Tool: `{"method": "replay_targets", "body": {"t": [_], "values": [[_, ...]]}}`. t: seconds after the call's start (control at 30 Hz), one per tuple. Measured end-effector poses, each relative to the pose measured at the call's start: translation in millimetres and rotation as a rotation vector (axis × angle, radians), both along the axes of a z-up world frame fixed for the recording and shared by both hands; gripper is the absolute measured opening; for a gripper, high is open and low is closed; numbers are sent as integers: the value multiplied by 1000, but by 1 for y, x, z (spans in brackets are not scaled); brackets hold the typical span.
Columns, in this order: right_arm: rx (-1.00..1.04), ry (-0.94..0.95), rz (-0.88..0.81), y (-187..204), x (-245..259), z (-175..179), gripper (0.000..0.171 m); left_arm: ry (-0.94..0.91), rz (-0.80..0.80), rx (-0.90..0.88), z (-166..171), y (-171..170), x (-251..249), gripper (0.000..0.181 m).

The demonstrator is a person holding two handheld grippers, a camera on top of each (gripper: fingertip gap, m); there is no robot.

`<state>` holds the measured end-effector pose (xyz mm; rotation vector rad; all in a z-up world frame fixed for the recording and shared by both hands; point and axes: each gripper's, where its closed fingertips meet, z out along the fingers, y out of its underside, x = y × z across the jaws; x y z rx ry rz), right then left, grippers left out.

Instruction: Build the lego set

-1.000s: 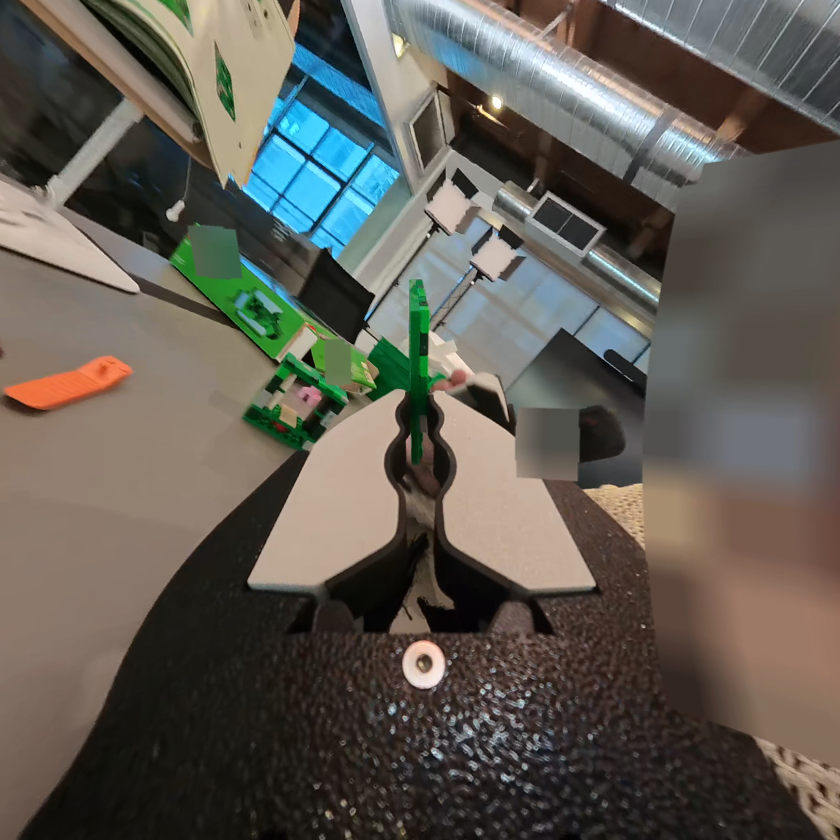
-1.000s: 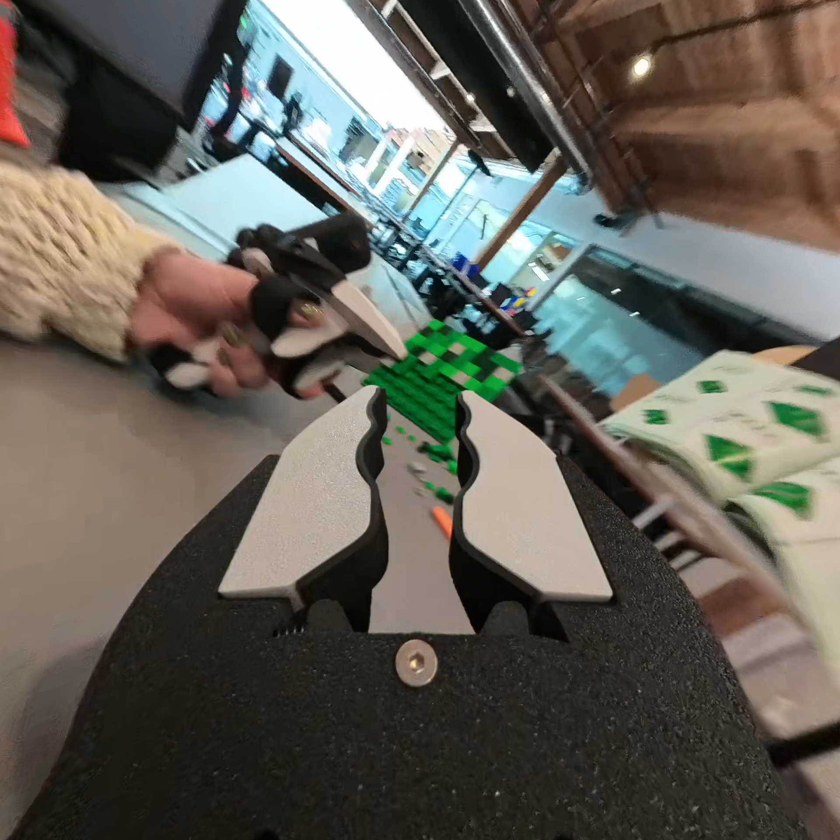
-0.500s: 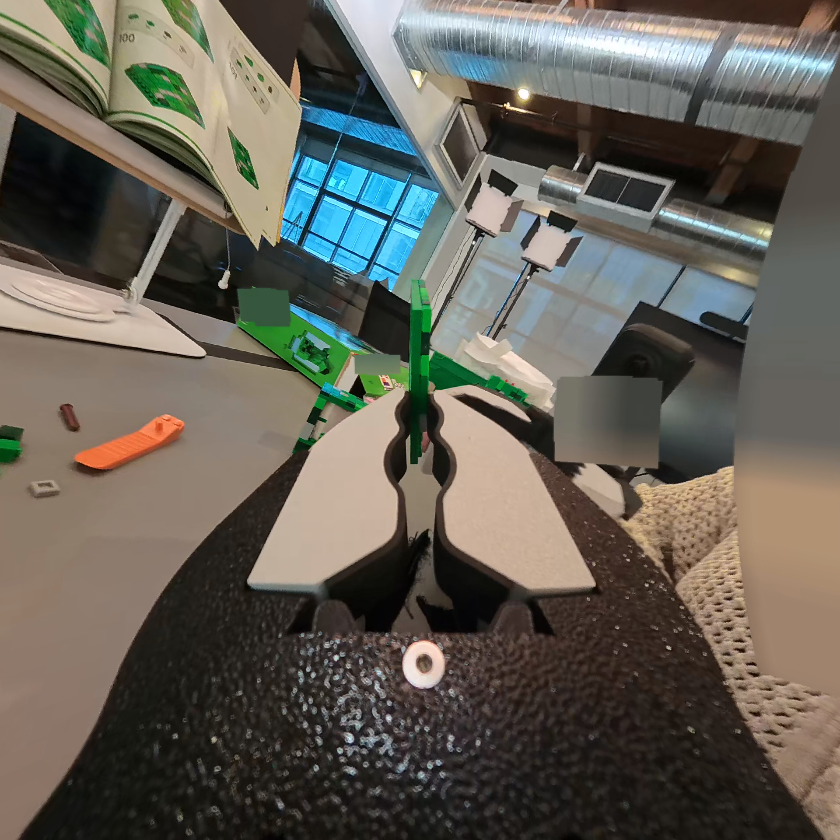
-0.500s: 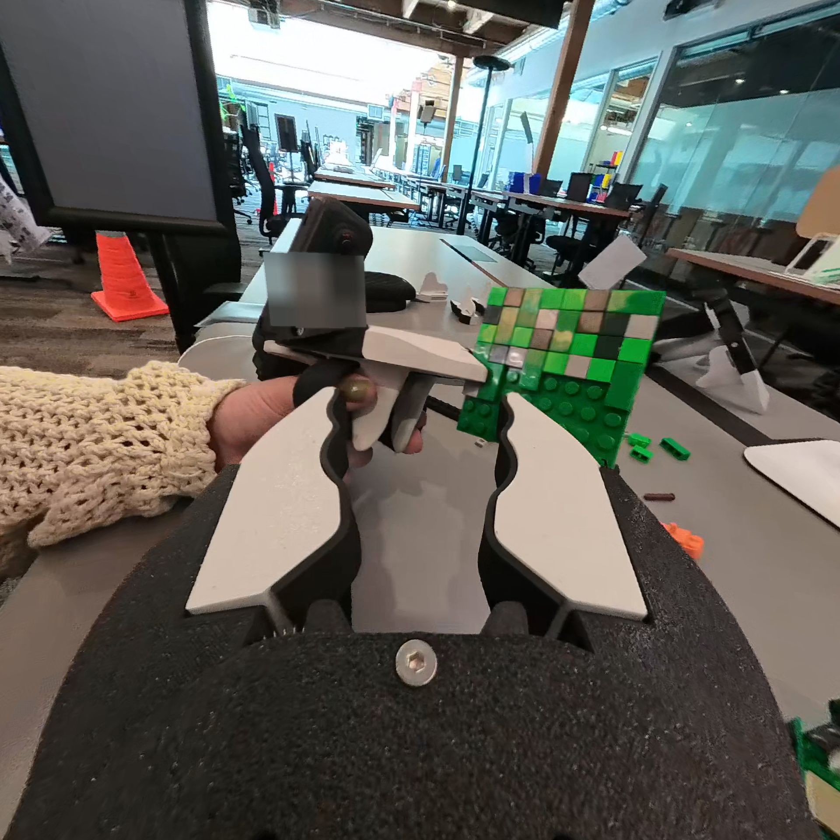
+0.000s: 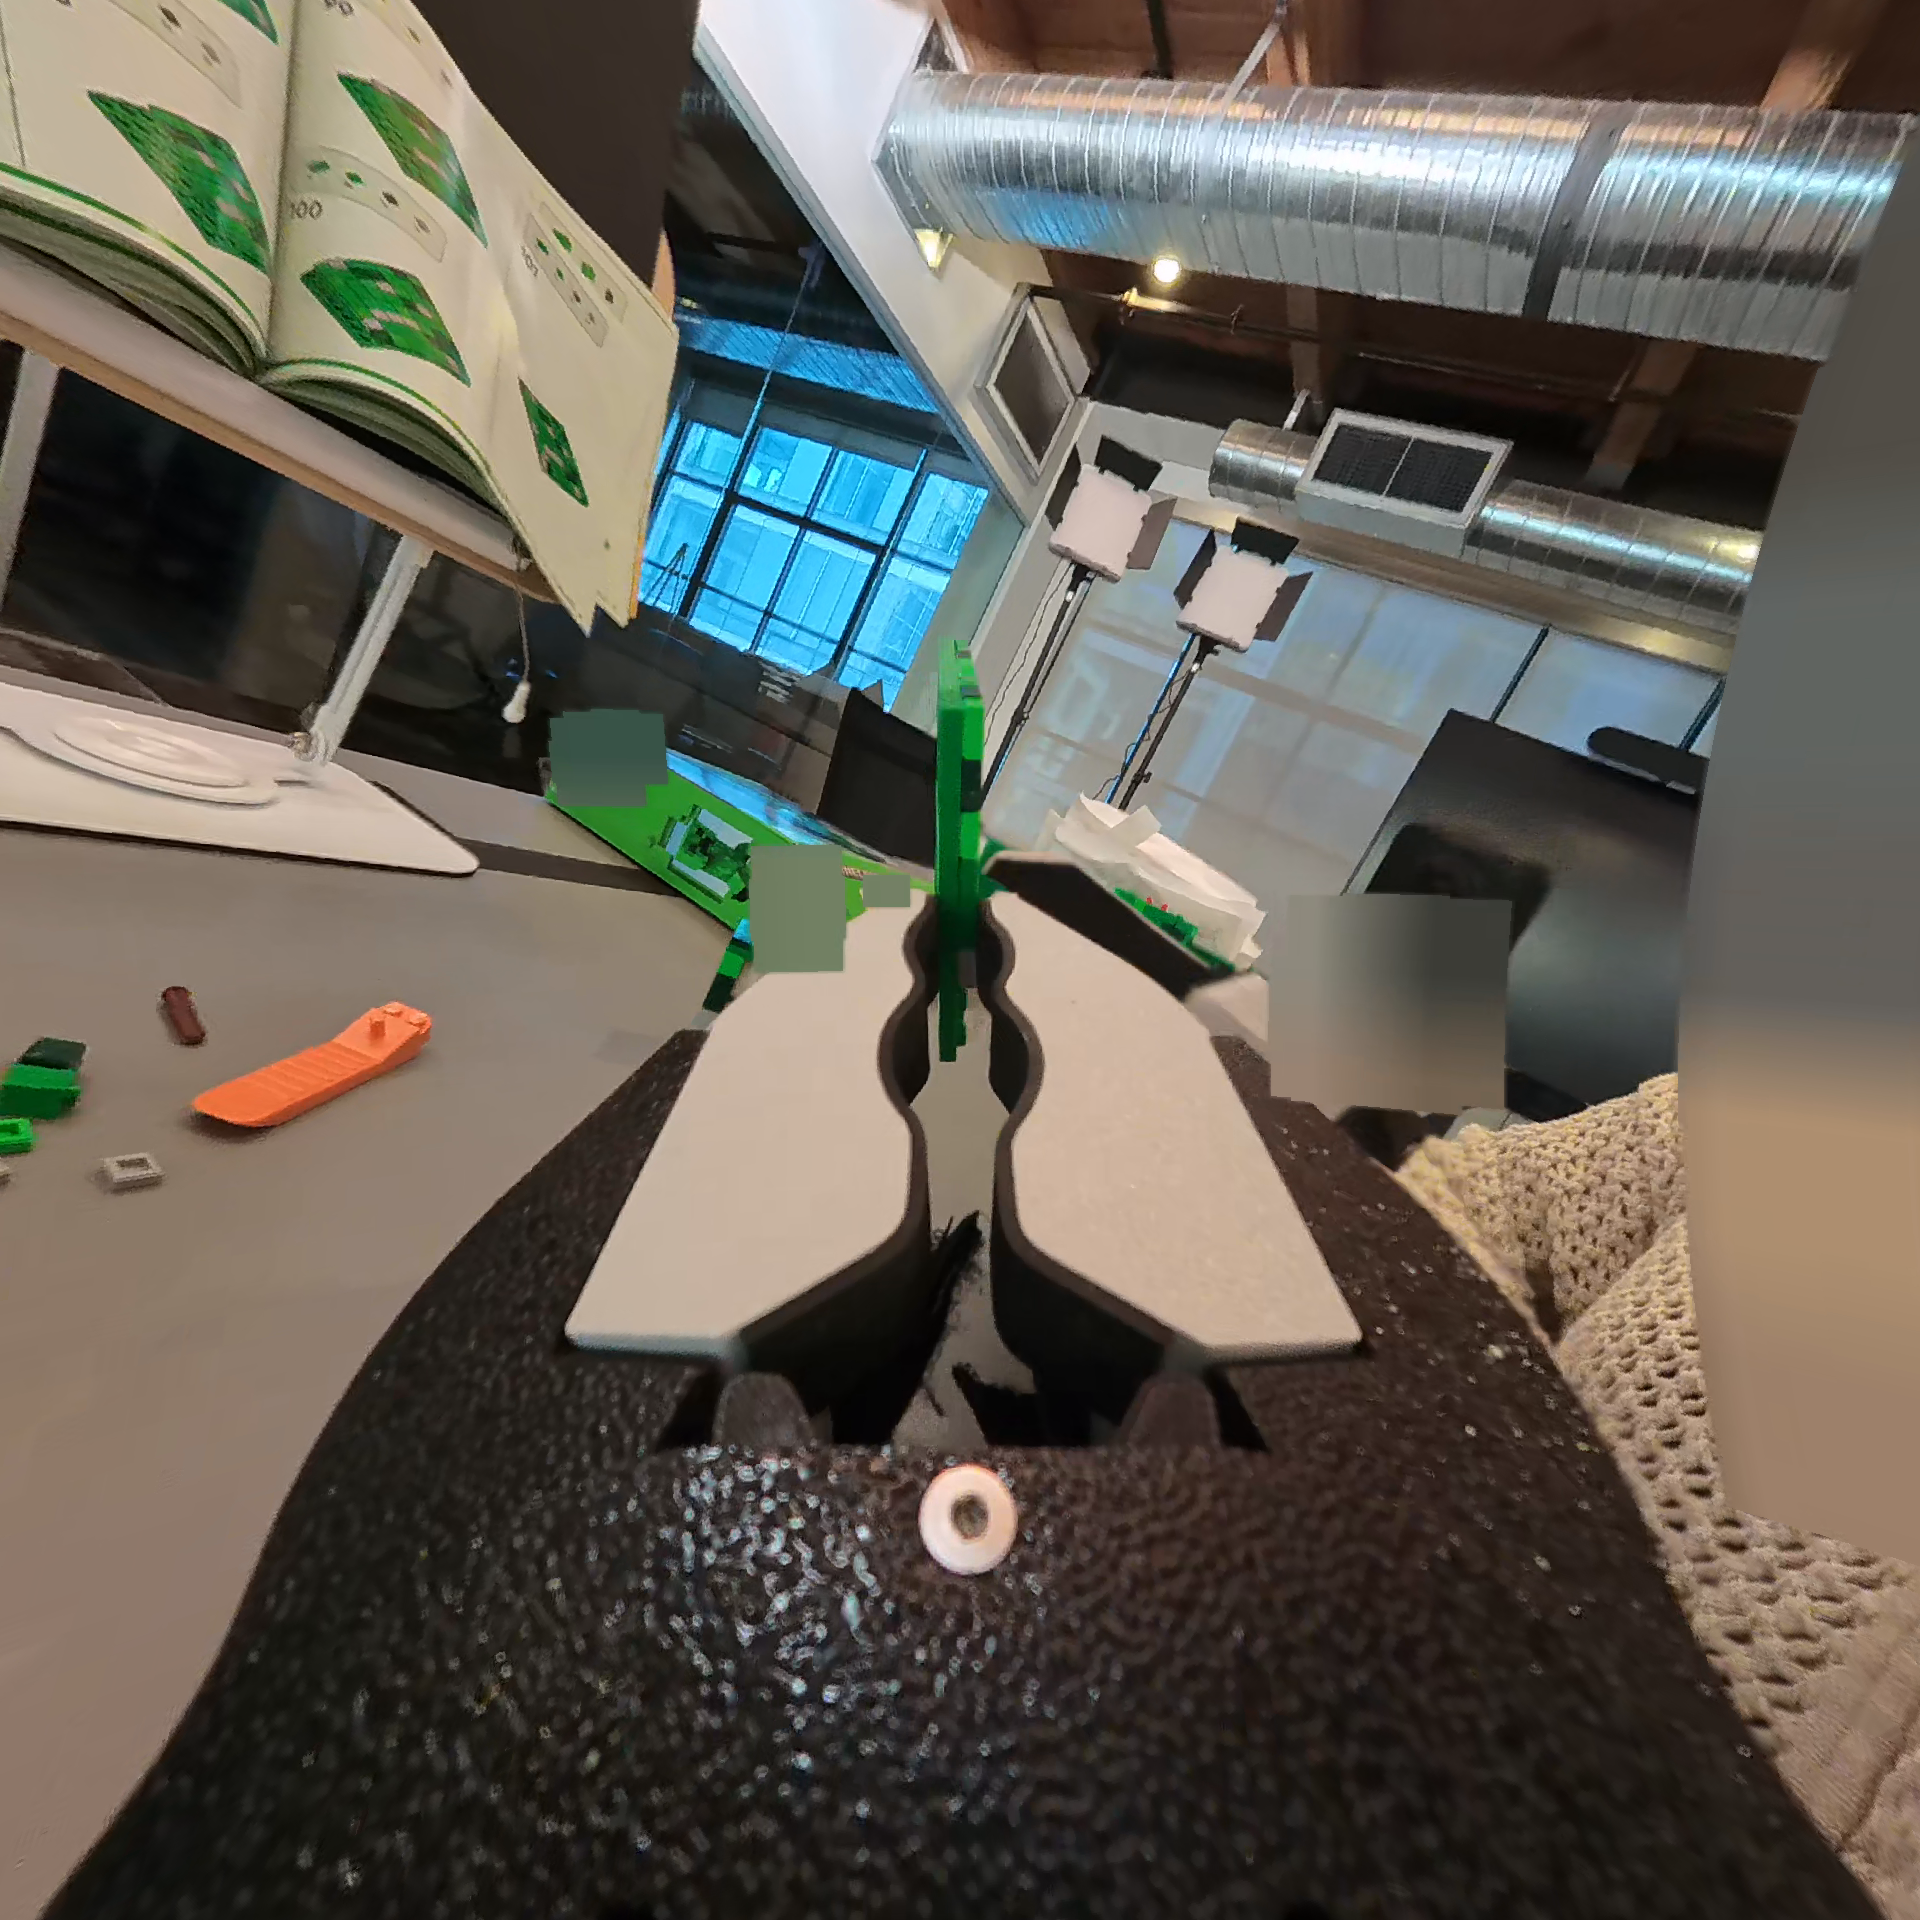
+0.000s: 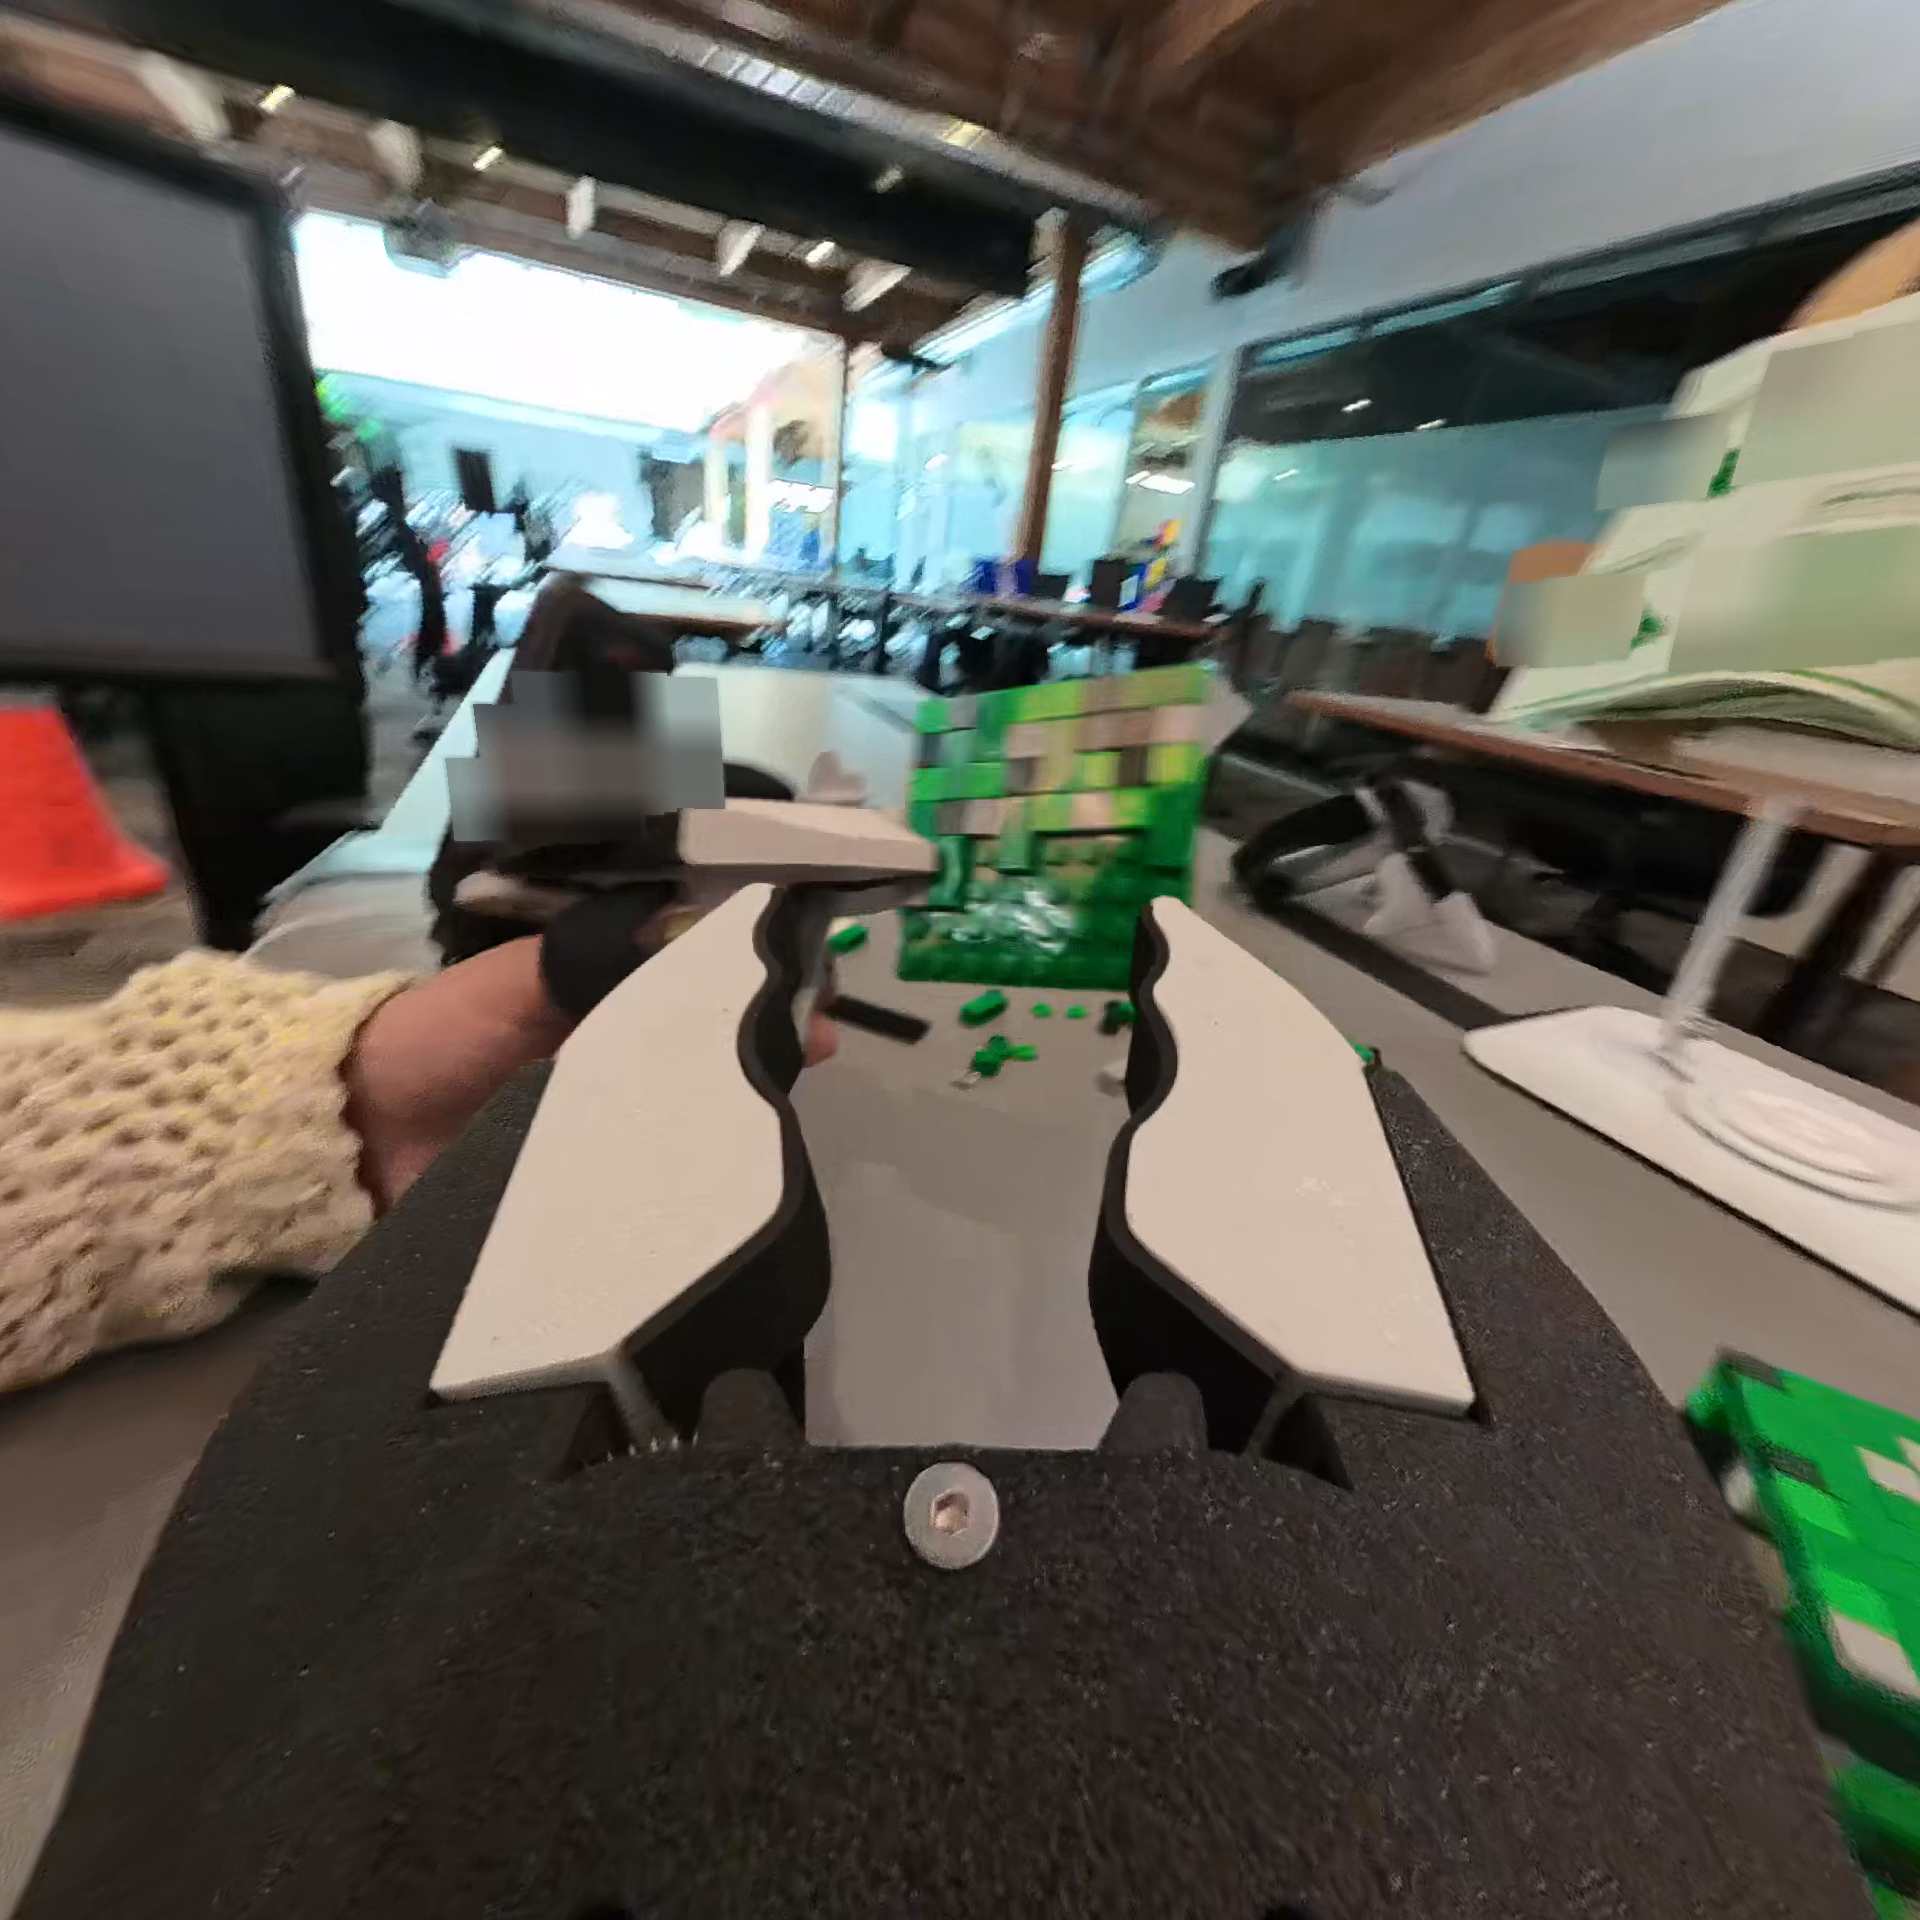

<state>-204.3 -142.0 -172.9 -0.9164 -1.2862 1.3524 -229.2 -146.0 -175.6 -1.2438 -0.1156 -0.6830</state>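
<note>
My left gripper [image 5: 958,920] is shut on a flat green lego panel [image 5: 956,790], held upright and seen edge-on in the left wrist view. In the right wrist view the same panel [image 6: 1049,831] shows its face of green, grey and tan tiles, with the left gripper [image 6: 914,862] clamped on its left edge, held by a hand in a knit sleeve [image 6: 156,1153]. My right gripper [image 6: 961,914] is open and empty, just in front of the panel. Loose green pieces [image 6: 997,1023] lie on the grey table [image 6: 956,1195] under the panel.
An orange brick separator [image 5: 312,1065], a brown piece [image 5: 182,1013] and small green pieces [image 5: 42,1081] lie at left. An open instruction booklet [image 5: 312,239] rests on a raised stand over a white base [image 5: 208,779]. Another green lego build [image 6: 1829,1538] sits at right. My right tips are roughly 15 cm from the green lego build [image 6: 1829,1538].
The right gripper has opened wider and moved closer to the panel. The left gripper still holds the panel upright and has shifted slightly; the right wrist view is blurred by motion.
</note>
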Motion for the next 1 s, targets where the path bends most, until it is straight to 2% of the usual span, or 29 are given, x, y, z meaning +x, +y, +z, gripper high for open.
{"method": "replay_targets", "body": {"t": [0.07, 0.17, 0.27, 0.33, 0.5, 0.67, 0.73, 0.8, 1.0], "values": [[-111, 22, -17, 10, 3, 2, 61, -39, -22, 31, 4, -3, -1, 6], [-323, -18, 140, 2, 0, 0, 62, -107, -108, 86, 11, -7, 4, 5], [-523, -17, 305, 0, -1, 6, 44, -125, -176, 89, 12, -7, 12, 6], [-590, -9, 356, 3, -1, 8, 39, -103, -193, 60, 8, -4, 18, 6], [-552, -18, 409, 9, 1, 9, 39, -55, -220, -55, -5, 2, 24, 5], [-404, -258, 513, 10, 2, -14, 38, 13, -305, -215, -25, 1, 31, 6], [-409, -356, 567, 8, 2, -26, 34, 22, -344, -250, -29, 0, 35, 6], [-405, -402, 638, 2, 7, -32, 15, 33, -376, -293, -36, -1, 39, 6], [-437, -425, 681, -2, 9, -33, 7, 87, -375, -328, -44, 0, 43, 6]]}}
